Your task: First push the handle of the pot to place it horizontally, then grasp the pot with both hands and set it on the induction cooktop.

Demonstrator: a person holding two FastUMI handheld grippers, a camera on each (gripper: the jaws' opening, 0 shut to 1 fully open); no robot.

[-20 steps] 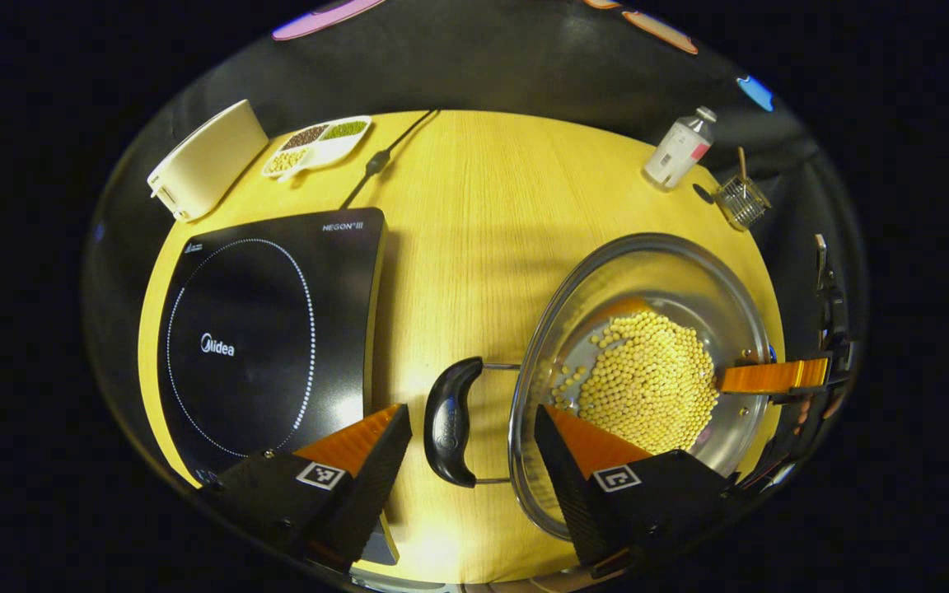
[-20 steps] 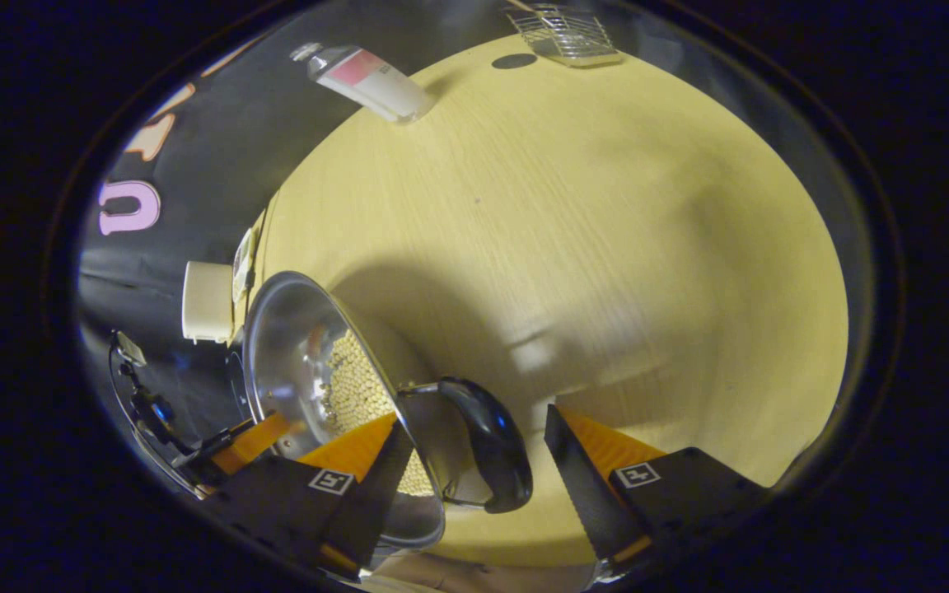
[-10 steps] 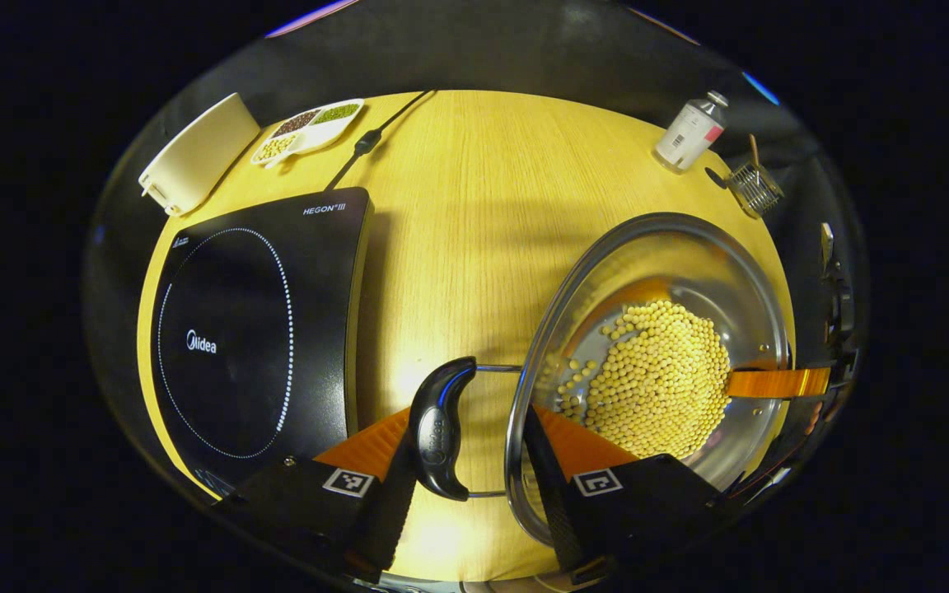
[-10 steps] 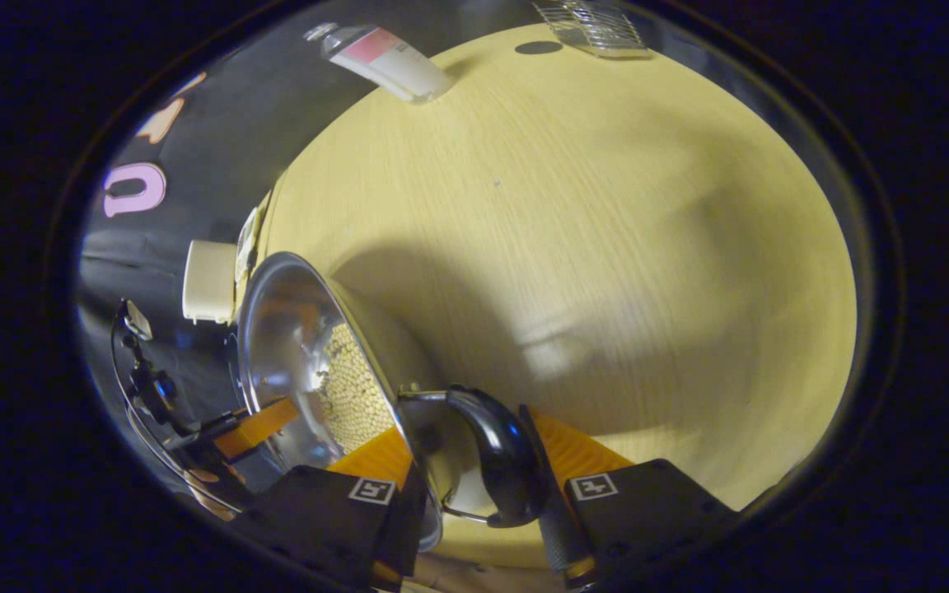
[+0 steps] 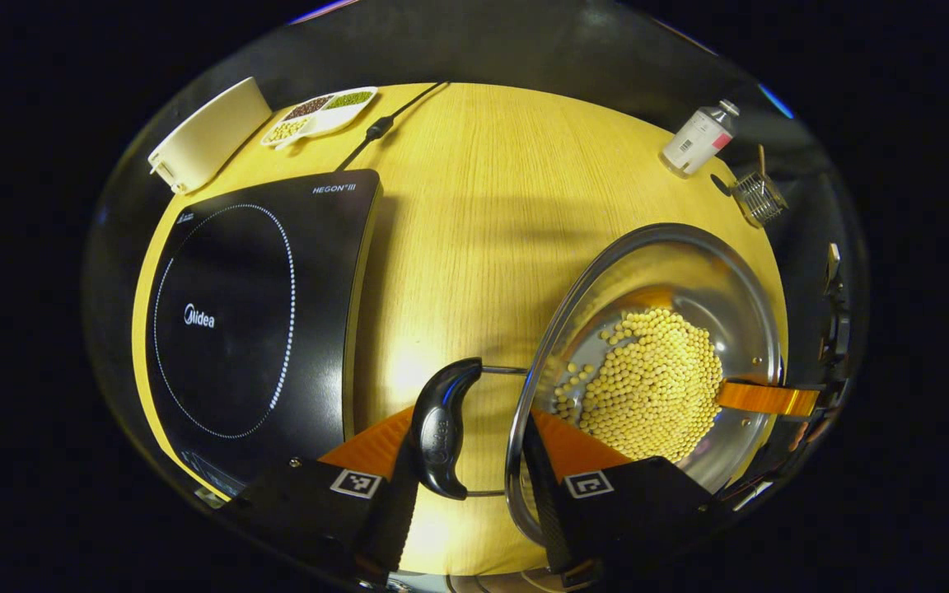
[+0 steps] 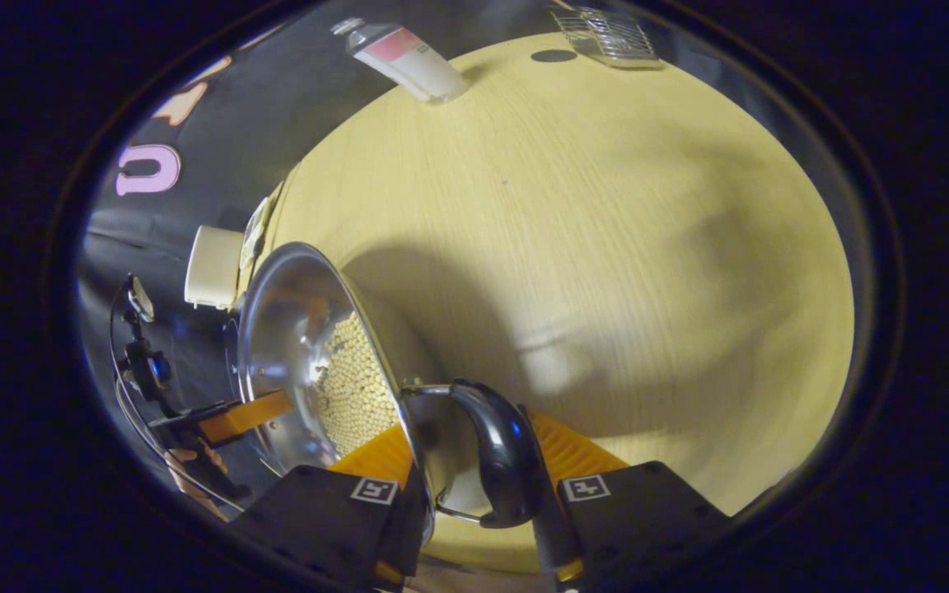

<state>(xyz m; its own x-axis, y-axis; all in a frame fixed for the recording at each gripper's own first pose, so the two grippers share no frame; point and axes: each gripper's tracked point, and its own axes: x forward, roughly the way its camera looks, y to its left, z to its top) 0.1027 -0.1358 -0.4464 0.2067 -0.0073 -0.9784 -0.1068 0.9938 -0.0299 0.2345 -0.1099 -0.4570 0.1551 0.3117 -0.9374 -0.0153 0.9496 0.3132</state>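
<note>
— Where does the left gripper stand?
— Its jaws are nearly closed on the steel pot's near side handle, one finger outside the black grip, the other at the pot wall; both seem to press it.

— And the right gripper?
— Its jaws are likewise narrowed around the opposite handle, which sits between them, touching both fingers.

— Where is the pot?
— It holds soybeans and lies just right of the left jaws over the wooden table. The induction cooktop lies left of those jaws, apart from the pot.
</note>
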